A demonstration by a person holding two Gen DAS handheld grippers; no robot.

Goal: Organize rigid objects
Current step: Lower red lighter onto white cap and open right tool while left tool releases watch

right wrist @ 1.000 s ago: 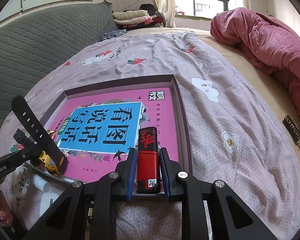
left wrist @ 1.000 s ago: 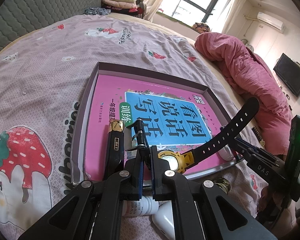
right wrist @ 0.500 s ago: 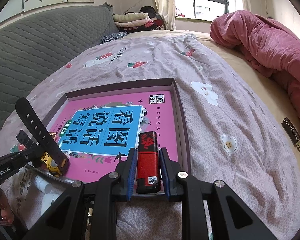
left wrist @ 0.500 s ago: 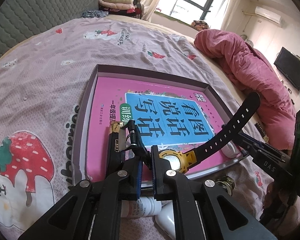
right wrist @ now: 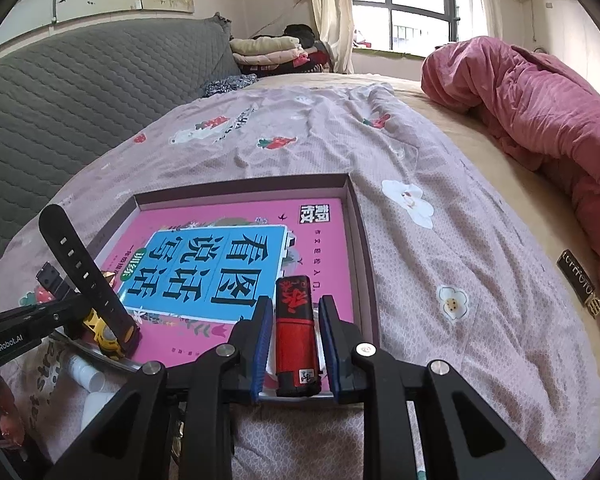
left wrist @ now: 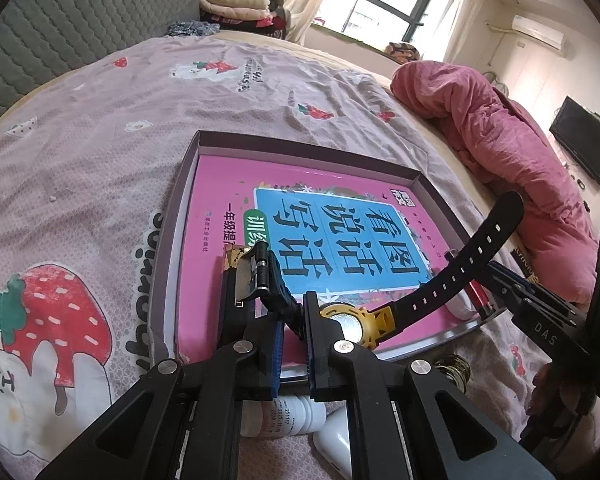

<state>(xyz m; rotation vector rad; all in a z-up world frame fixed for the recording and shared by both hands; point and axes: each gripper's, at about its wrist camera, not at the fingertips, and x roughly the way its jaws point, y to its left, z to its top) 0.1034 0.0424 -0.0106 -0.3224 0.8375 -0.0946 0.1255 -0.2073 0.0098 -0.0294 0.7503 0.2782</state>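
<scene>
Lighter (right wrist: 297,330), red and black, lies on the pink book (right wrist: 204,280) at the near right corner of the tray (right wrist: 365,264). It sits between the right gripper (right wrist: 293,346) pads; jaws are opening, with a thin gap showing on both sides, so no pinch.

Watch (left wrist: 354,322), yellow case, is at the tray's near edge, one black strap sticking up over the book. Left gripper (left wrist: 293,346) jaws are opening too; the other strap runs between the pads, and contact there is hard to read. A gold-capped black tube (left wrist: 231,280) lies on the book just left of that strap.

Tray sits on a strawberry-print sheet (left wrist: 80,168). White bottle (left wrist: 288,420) lies on the sheet under the left gripper, outside the tray. Pink quilt (right wrist: 540,104) is bunched well off to the right.
</scene>
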